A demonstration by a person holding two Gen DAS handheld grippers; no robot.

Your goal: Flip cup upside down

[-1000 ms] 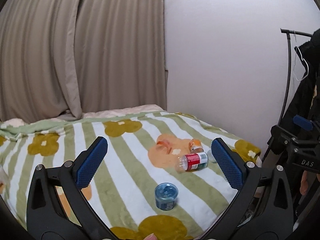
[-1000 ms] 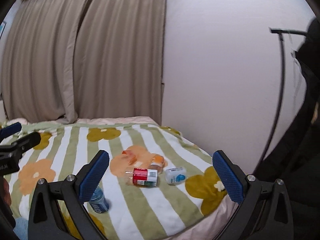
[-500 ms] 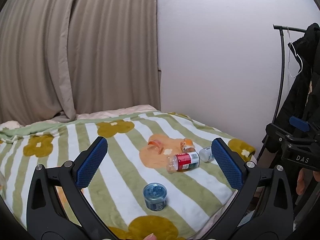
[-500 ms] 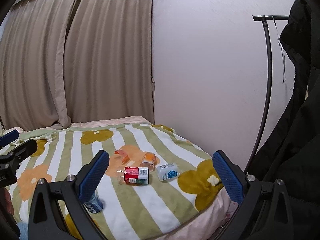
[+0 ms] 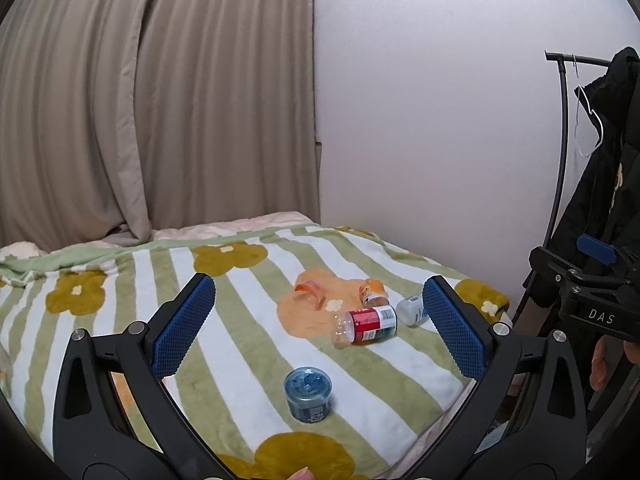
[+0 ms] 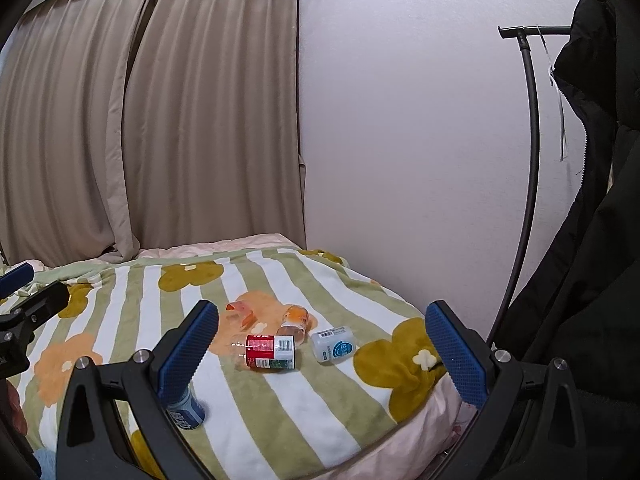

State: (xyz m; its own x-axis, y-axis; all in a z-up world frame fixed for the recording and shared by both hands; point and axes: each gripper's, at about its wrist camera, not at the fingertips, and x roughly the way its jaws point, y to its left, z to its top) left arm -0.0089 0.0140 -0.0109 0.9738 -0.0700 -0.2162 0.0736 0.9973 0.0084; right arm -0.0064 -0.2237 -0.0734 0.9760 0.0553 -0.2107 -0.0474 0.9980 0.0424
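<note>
A small clear cup with an orange rim (image 5: pixel 309 295) lies on its side on the striped flower blanket (image 5: pixel 240 332); it also shows in the right wrist view (image 6: pixel 240 312). My left gripper (image 5: pixel 320 330) is open and empty, held above the near part of the bed, well short of the cup. My right gripper (image 6: pixel 322 354) is open and empty, also back from the bed. The right gripper's body shows at the right edge of the left wrist view (image 5: pixel 592 292).
A red-labelled bottle (image 5: pixel 366 326), an orange bottle (image 5: pixel 373 294) and a white bottle (image 5: pixel 412 310) lie right of the cup. A blue can (image 5: pixel 308 394) stands nearer. Wall and curtains stand behind the bed. A coat rack with a black coat (image 6: pixel 580 240) stands at the right.
Both grippers have drawn back and shifted a little, so the bed and objects sit lower and further left in view. Nothing on the bed has moved. Both grippers stayed open.
</note>
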